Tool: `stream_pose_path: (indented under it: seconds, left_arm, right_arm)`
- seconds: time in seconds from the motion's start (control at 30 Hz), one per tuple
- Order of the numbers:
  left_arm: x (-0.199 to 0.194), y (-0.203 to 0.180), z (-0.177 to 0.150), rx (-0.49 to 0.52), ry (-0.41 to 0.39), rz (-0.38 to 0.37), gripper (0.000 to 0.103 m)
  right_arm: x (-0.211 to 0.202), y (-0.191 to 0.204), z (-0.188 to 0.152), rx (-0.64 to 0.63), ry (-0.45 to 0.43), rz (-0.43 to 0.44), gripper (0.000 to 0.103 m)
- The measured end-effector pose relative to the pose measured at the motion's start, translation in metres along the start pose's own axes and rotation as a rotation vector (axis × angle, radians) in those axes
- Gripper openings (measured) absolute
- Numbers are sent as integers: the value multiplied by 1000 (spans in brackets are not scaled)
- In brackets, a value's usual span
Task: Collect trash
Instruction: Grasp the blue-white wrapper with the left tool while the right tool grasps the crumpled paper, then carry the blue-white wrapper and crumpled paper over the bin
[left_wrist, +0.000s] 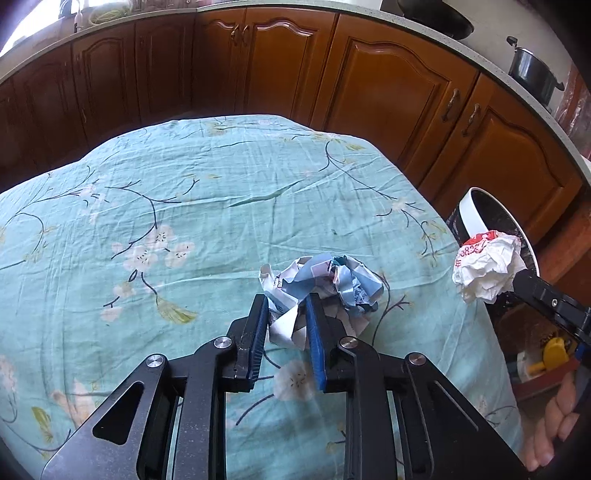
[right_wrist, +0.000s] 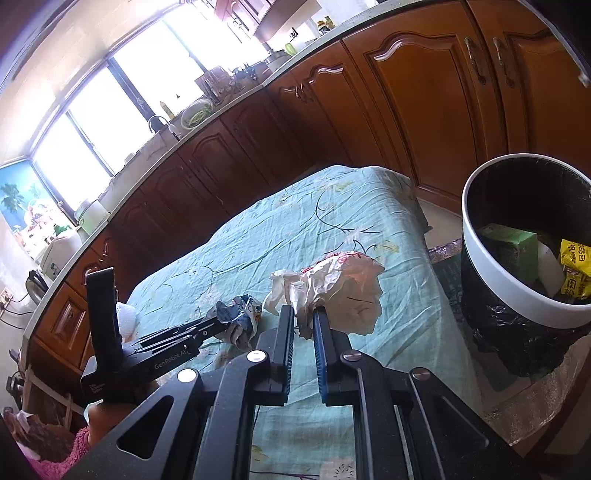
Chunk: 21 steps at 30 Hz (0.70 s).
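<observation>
A crumpled blue-and-white paper (left_wrist: 332, 284) lies on the table with the teal flowered cloth (left_wrist: 221, 203). My left gripper (left_wrist: 286, 299) is open around the paper's near white flap, and most of the wad lies beyond the fingertips. The right wrist view shows that gripper (right_wrist: 221, 325) at the same paper (right_wrist: 240, 314). My right gripper (right_wrist: 303, 310) is shut on a crumpled white-and-red paper (right_wrist: 343, 291), held above the table's right side. The left wrist view shows this paper (left_wrist: 487, 269) in front of the bin (left_wrist: 472, 214).
A white-rimmed bin (right_wrist: 491, 273) with a black liner stands on the floor right of the table, with green and yellow packs inside. Brown kitchen cabinets (left_wrist: 388, 85) run behind the table. A pot (left_wrist: 532, 70) sits on the counter.
</observation>
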<state>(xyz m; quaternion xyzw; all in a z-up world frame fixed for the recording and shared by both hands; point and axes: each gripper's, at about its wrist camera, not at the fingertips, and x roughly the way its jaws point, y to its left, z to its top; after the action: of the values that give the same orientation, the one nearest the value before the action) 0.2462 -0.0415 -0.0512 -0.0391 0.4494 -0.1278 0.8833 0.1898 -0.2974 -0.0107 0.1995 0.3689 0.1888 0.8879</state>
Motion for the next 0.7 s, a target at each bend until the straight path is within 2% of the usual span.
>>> stream_pose_path:
  seconds: [0.4, 0.7]
  left_arm:
    - [-42, -60, -3, 125, -64, -71, 18]
    - [-48, -108, -10, 219, -70, -108, 18]
  right_arm:
    - [-34, -10, -8, 9, -44, -26, 10]
    - [-60, -24, -13, 28, -81, -59, 10]
